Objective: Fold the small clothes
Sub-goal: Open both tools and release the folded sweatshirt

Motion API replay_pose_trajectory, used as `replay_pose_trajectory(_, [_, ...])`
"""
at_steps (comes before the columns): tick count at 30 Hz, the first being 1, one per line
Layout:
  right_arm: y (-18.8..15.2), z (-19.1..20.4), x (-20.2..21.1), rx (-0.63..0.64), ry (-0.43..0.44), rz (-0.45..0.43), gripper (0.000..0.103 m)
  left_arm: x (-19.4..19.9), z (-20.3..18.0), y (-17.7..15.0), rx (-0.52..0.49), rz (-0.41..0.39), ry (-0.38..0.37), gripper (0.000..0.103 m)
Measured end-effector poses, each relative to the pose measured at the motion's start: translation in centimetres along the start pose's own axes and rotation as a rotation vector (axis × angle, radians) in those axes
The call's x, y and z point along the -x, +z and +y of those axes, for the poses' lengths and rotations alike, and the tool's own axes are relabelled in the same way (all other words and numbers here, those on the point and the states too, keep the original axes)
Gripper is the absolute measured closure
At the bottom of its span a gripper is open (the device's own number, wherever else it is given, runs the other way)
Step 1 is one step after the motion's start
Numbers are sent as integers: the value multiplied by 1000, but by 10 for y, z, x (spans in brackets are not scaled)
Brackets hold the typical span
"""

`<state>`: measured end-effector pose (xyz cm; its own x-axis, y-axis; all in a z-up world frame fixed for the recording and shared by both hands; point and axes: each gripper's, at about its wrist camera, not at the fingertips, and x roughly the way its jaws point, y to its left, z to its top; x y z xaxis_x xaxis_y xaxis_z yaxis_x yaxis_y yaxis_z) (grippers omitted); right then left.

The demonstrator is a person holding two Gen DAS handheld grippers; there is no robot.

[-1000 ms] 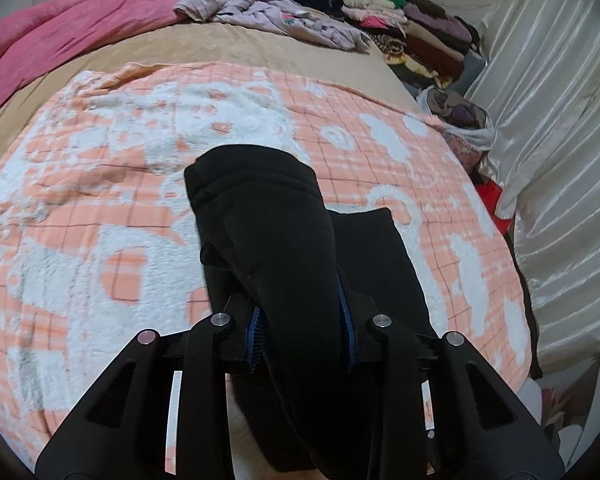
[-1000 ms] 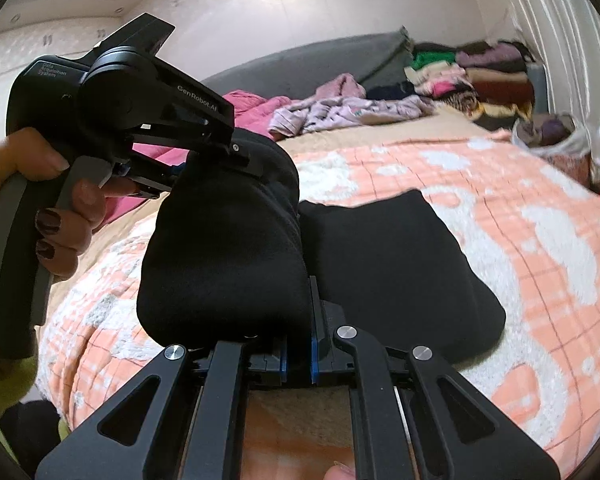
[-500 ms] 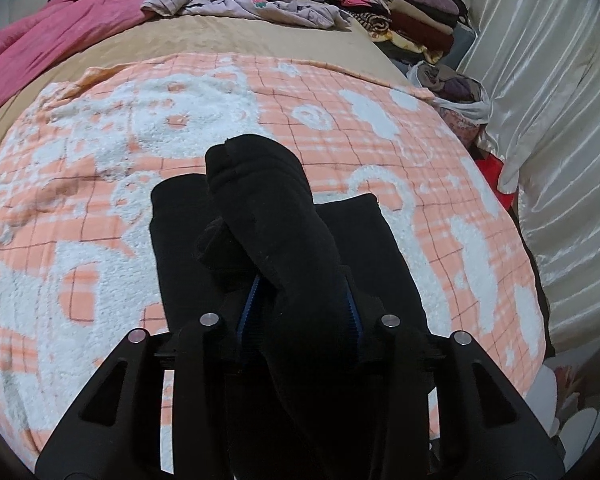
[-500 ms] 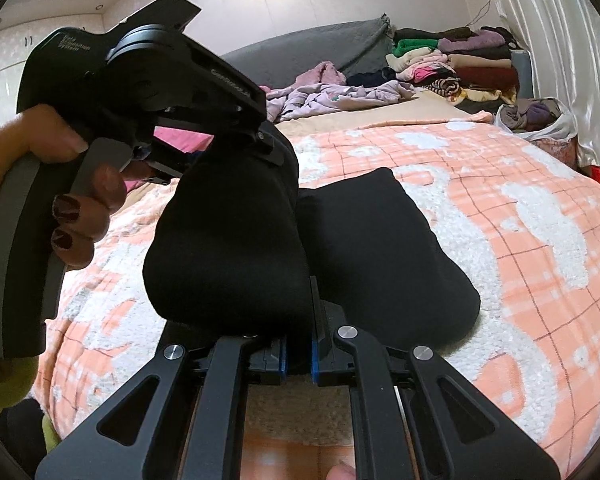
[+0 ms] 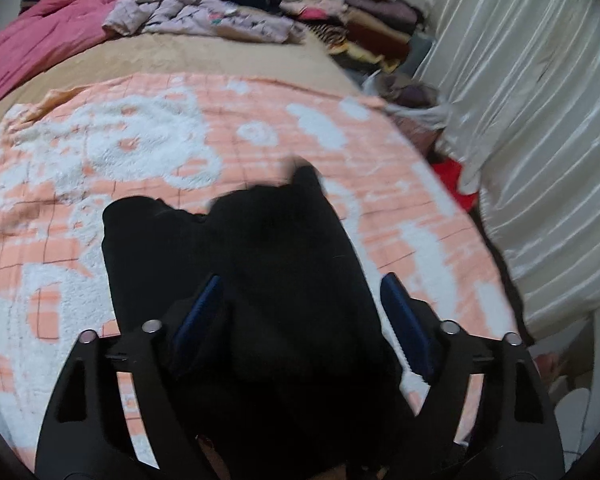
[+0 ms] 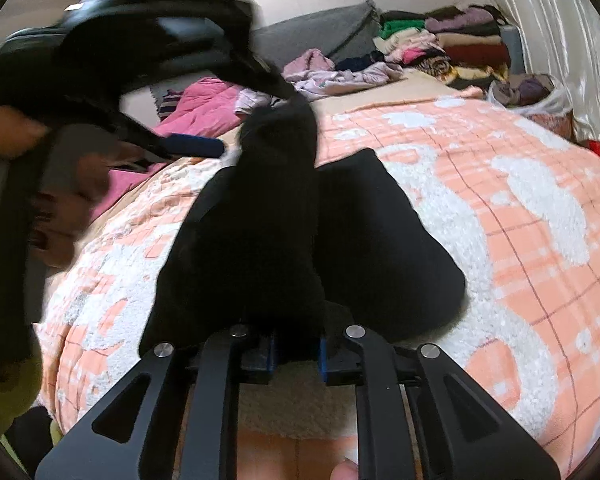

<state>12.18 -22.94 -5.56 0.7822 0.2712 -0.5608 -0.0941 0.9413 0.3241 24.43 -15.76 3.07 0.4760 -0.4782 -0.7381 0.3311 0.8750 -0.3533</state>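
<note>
Black garment (image 6: pixel 260 240) between opening right gripper (image 6: pixel 296 354) fingers, checked blanket (image 6: pixel 520 240)

Folded black fleece garment (image 5: pixel 260 280) lying on peach-and-white checked plush blanket (image 5: pixel 140 152), heaped clothes (image 5: pixel 204 20) sitting behind, white satin curtain (image 5: pixel 540 120) hanging right

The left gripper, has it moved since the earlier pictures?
Yes. The left gripper has pulled back leftward off the black garment, away from the grey cushion; its jaws are opening.

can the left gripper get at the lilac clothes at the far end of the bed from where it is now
Probably not yet. The left gripper has its jaws opening around the black garment, and the lilac clothes lie far across the blanket; nothing blocks the way.
</note>
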Motion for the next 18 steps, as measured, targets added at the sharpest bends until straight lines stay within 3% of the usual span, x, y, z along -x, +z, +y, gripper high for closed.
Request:
replay_pose_trajectory(4, [0, -21, 0, -73, 14, 31, 82, 24, 10, 0, 38, -61, -25, 29])
replay_pose_trajectory(8, [2, -40, 5, -162, 94, 62, 75, 30, 36, -8, 59, -70, 92, 29])
replay_pose_trajectory(15, [26, -46, 3, -195, 174, 110, 38, 20, 65, -37, 60, -34, 189, 29])
replay_pose_trajectory(18, [38, -48, -7, -209, 185, 142, 35, 18, 66, -46, 46, -27, 203, 29])
